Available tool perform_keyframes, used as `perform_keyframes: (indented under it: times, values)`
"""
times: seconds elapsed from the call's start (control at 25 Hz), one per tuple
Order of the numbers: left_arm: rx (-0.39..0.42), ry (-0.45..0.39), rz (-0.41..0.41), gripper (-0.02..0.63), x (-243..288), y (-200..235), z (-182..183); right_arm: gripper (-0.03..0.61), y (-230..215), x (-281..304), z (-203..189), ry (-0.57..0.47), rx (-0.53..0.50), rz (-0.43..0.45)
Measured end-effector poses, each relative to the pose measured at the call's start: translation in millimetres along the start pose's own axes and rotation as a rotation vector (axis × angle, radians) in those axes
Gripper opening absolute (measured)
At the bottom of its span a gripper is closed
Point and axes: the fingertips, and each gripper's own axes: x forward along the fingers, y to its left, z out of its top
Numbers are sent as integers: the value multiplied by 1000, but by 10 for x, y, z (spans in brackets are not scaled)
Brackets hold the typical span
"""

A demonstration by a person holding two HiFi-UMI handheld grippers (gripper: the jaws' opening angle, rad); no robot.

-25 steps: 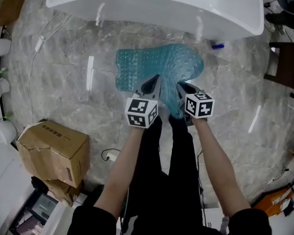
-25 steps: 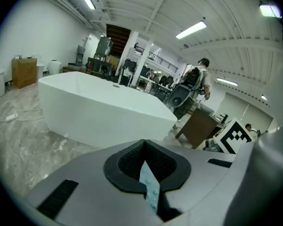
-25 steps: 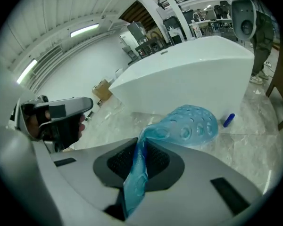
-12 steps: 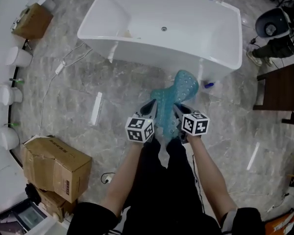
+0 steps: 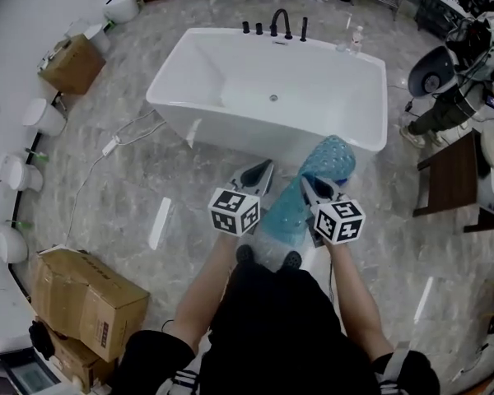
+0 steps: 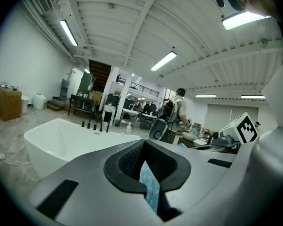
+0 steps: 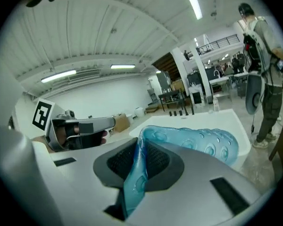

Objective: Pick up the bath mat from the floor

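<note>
Gripping a teal, translucent rubber bath mat point(image 5: 299, 206) dotted with round bubbles, a person holds it up in front of black-trousered legs with two hand-held grippers.

The left gripper point(image 5: 257, 174) has its grey jaws nearly together. In the left gripper view, a thin edge of the bath mat point(image 6: 150, 190) stands upright between the black ribbed pads point(image 6: 130, 163), which are clamped on it.

The right gripper point(image 5: 316, 189) is also almost closed. In the right gripper view, its jaws pinch a thicker fold of the bath mat point(image 7: 194, 140). The fold rises out of the jaws, and the mat's free end curls over to the right, past the gripper's grey body.

From the head view, the bath mat runs on a slant. Its rounded upper end lies over the near rim of a white freestanding bathtub point(image 5: 187, 97). Its lower end hangs toward the person's black shoes point(image 5: 291, 260). Whether that lower end touches the grey marble floor point(image 5: 123, 189) cannot be told.

Each gripper carries a white cube with black square markers, and the two cubes sit level with each other on either side of the mat. A brown cardboard box point(image 5: 89, 301) stands on the floor to the person's left, well apart from the mat.
</note>
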Motion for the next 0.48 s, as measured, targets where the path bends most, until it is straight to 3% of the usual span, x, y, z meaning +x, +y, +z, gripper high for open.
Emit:
perform_keyframes:
  times: [0.28,0.48]
  values:
    - [88,-142,-62,5,-13,-389,918,40,88,-493,1196,-209,-157,-25]
    - [143,-228,-53,5,-47,-461,1429,40,-33,-740,1745,-307,-253,-76]
